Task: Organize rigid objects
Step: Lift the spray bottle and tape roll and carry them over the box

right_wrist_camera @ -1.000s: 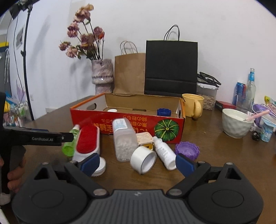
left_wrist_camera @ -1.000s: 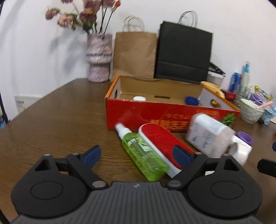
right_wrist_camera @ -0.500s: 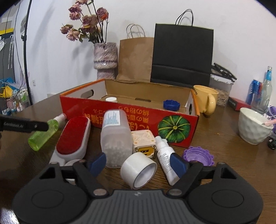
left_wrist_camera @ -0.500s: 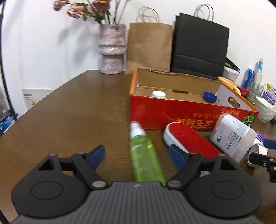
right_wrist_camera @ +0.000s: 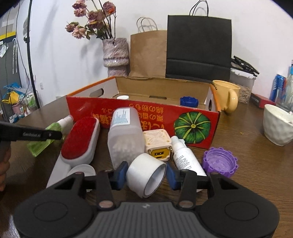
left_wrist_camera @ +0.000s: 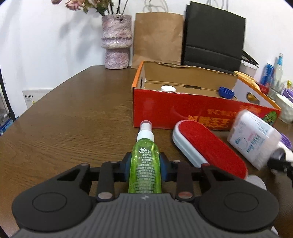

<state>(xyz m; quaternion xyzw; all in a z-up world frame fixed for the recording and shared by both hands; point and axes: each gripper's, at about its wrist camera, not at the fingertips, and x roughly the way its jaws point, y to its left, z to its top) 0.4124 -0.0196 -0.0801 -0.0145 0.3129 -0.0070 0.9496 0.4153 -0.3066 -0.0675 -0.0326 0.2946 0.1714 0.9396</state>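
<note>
Brown wooden surface [left_wrist_camera: 73, 117], red box [left_wrist_camera: 183, 113] behind. The green spray bottle [left_wrist_camera: 145, 164] (light, smooth, likely slippery) is pinched mid-body by the just-closing left gripper [left_wrist_camera: 145, 167]; the tape roll [right_wrist_camera: 146, 174], lying before the box, is bracketed by the closing right gripper [right_wrist_camera: 146, 175], contact uncertain.

Pink-grey vase [right_wrist_camera: 115, 53] of dried flowers [right_wrist_camera: 91, 16] by the wall, brown paper bag [right_wrist_camera: 148, 53] beside it, black paper bag [right_wrist_camera: 198, 49] next, yellow mug [right_wrist_camera: 227, 95] behind the box, white bowl [right_wrist_camera: 276, 126] at right, wooden table [left_wrist_camera: 64, 119]
</note>
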